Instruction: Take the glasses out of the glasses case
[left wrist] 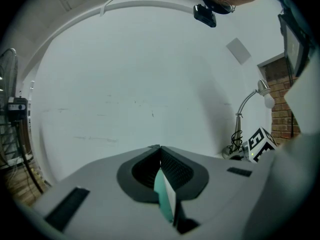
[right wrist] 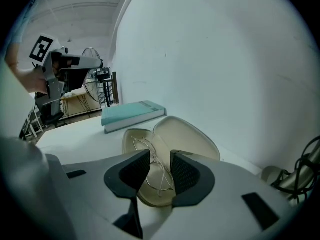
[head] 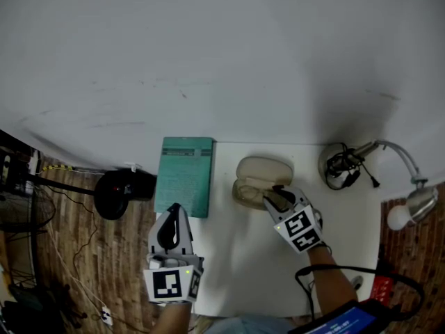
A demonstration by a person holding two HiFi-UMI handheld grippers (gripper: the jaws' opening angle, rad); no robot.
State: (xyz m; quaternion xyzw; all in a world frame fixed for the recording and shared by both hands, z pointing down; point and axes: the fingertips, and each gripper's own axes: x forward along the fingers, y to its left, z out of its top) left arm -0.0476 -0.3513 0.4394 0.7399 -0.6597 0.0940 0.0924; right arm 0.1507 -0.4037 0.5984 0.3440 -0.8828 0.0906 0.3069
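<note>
A beige glasses case (head: 259, 172) lies open on the white table (head: 229, 256), lid (right wrist: 187, 139) tipped back toward the wall. Thin wire-framed glasses (right wrist: 159, 176) rest in its lower half. My right gripper (head: 277, 195) hangs low over the case's near end, its jaws part open (right wrist: 160, 164) on either side of the glasses, pads not pressing on them. My left gripper (head: 174, 211) is at the near end of a teal book (head: 184, 176), tips together (left wrist: 159, 148), nothing held. A sliver of the book (left wrist: 164, 194) shows behind the tips.
A desk lamp (head: 410, 200) with its base and coiled cable (head: 341, 164) stands at the table's right back corner. A black round object (head: 122, 190) sits on the wooden floor left of the table. The wall runs close behind the case.
</note>
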